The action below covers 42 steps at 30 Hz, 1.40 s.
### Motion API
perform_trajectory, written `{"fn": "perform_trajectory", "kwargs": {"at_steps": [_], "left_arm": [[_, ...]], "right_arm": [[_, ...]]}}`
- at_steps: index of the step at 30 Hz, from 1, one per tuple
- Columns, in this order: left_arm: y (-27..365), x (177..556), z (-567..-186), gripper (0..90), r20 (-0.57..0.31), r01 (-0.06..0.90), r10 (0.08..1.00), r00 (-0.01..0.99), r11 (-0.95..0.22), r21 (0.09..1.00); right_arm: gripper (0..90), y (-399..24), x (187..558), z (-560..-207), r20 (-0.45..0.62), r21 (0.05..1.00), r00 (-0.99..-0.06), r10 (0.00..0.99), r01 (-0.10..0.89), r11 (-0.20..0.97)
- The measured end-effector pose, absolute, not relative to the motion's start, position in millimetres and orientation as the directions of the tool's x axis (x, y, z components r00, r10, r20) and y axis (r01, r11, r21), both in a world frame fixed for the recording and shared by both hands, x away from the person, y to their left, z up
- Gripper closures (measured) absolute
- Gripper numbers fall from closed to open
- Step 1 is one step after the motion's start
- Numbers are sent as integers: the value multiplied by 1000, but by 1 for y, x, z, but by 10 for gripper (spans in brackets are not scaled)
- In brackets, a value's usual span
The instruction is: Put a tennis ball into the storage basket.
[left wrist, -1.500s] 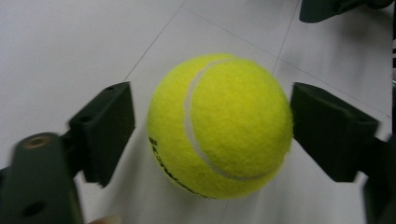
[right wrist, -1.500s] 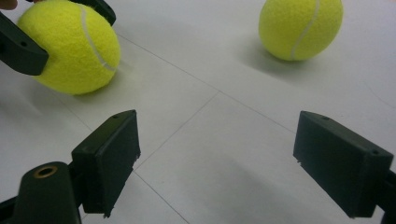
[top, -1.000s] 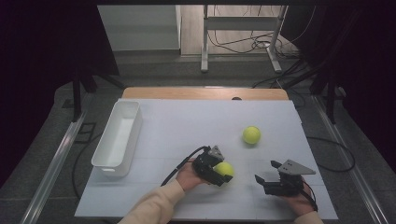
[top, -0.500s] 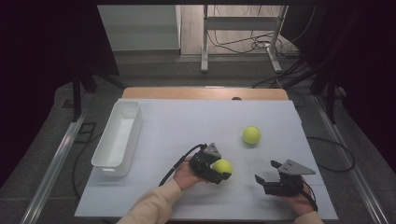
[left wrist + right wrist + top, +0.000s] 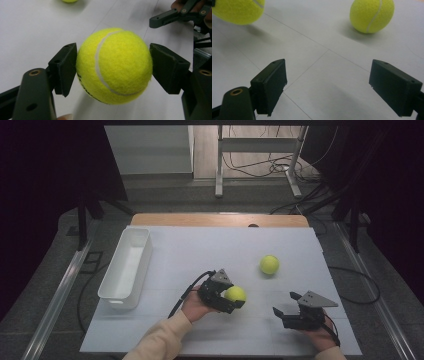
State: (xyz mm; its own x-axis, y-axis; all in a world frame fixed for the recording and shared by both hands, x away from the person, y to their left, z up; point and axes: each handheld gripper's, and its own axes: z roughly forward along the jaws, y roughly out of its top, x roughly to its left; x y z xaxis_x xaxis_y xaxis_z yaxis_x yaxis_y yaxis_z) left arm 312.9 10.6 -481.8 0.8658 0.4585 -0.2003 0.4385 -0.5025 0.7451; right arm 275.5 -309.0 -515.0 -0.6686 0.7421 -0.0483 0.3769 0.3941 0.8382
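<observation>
Left tongs [image 5: 235, 299] clamped, lifted off table; right tongs [image 5: 286, 306] low, jaws wide apart.

Fuzzy yellow-green tennis ball with a white curved seam [image 5: 114, 65]: pinched on two opposite sides between black pads, lifted off the white table surface with its shadow underneath, seam facing the left gripper view. In high view it sits near the table's front-centre [image 5: 235, 293].

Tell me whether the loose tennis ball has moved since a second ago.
No. The loose tennis ball lies at the same spot relative to the white bin.
</observation>
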Motion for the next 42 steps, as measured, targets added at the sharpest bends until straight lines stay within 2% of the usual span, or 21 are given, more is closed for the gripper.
{"fn": "perform_trajectory", "kwargs": {"at_steps": [42], "left_arm": [[46,312,-453,267,-179,420,513,839,-404,812]], "right_arm": [[151,-308,275,-514,-59,835,-670,740,372,404]]}}
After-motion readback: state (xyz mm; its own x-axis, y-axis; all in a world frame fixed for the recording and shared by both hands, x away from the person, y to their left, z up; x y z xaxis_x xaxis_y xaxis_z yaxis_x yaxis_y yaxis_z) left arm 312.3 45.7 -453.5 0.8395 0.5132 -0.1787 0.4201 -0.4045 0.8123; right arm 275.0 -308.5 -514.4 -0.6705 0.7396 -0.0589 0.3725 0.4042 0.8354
